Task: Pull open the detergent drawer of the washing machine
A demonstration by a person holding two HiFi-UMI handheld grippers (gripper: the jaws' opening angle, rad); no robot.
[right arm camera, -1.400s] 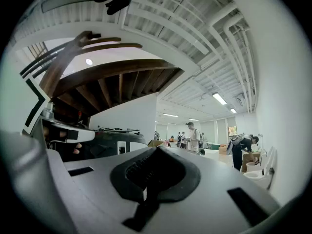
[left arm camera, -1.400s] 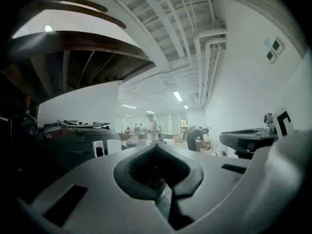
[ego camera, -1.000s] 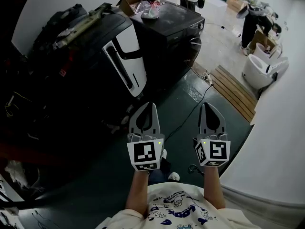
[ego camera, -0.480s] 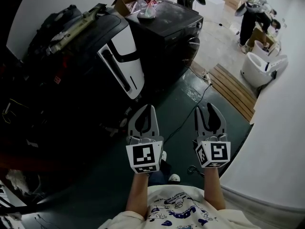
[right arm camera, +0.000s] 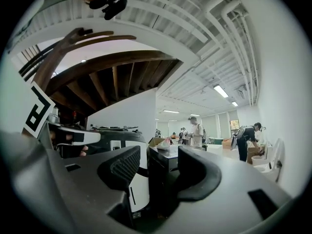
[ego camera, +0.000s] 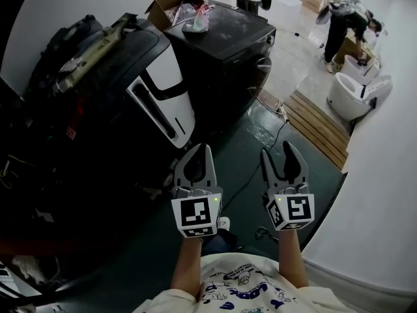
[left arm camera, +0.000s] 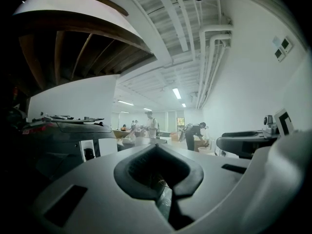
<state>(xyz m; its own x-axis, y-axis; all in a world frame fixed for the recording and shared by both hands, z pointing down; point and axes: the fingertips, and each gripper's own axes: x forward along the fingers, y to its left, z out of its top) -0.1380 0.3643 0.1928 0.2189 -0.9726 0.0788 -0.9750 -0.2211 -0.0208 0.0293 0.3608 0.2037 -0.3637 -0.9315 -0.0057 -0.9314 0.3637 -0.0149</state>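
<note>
Black washer at 12 o'clock in head view, with a cardboard box and a plastic bag on top. Its drawer cannot be picked out on the dark front. A black-and-white unit stands just beside it at 10 o'clock. Both grippers are held level, well apart from the washer. Left gripper at 6 o'clock: jaws pressed together, nothing in them. Right gripper at 4 o'clock: jaws opening, spread wide, gap empty. Cable on the dark floor between them. Wooden pallet at 3 o'clock
</note>
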